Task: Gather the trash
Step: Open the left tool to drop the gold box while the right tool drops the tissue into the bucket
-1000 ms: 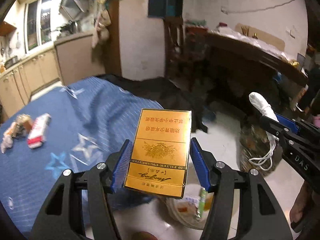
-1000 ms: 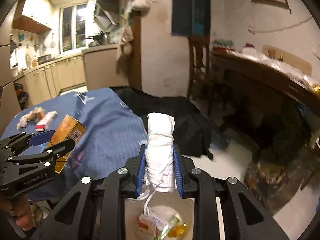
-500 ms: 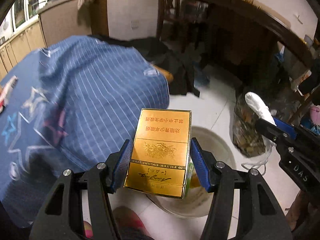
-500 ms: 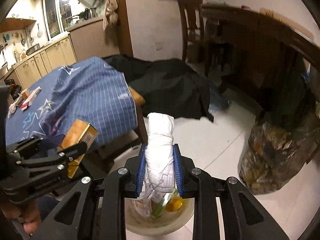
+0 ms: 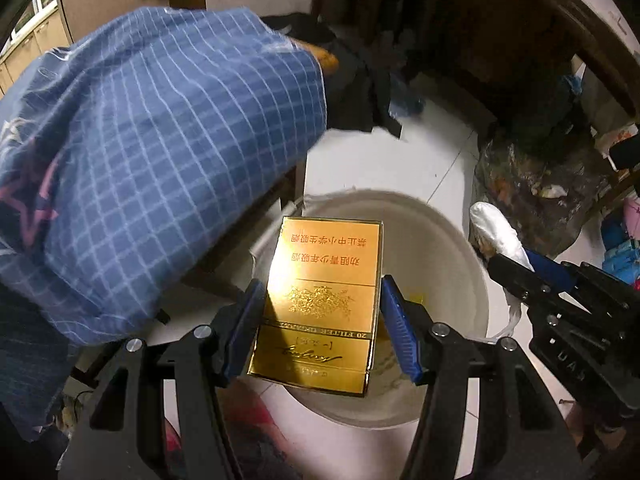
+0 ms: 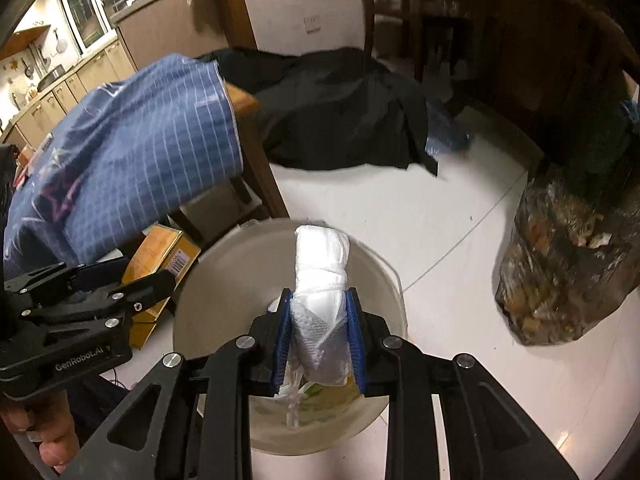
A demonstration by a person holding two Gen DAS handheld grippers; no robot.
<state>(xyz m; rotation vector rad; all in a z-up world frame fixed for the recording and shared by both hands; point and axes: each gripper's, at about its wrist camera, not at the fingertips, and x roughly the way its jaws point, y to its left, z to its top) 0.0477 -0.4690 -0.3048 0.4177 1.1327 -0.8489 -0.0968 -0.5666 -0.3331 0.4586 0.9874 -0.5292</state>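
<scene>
My left gripper [image 5: 320, 312] is shut on a gold cigarette box [image 5: 320, 304], held over the white bucket [image 5: 452, 248] on the floor. The same box [image 6: 160, 256] shows at the left of the right wrist view, in the left gripper [image 6: 132, 288]. My right gripper [image 6: 320, 320] is shut on a rolled white cloth bundle [image 6: 320, 272] with strings hanging down, also above the white bucket [image 6: 224, 268]. In the left wrist view that bundle [image 5: 496, 236] and the right gripper [image 5: 516, 272] sit at the right, over the bucket's rim. Some wrappers lie at the bucket's bottom.
A table under a blue checked cloth [image 5: 160, 140] stands left of the bucket, its wooden leg [image 6: 256, 160] close by. Black cloth [image 6: 340, 108] lies on the white tiled floor. A full transparent rubbish bag [image 6: 568, 272] stands at the right. A hand [image 6: 40, 440] holds the left tool.
Both grippers have dropped and tilted downward, from above the tabletop to just over the bucket. The box and the cloth bundle stay gripped. The tabletop litter has left view.
</scene>
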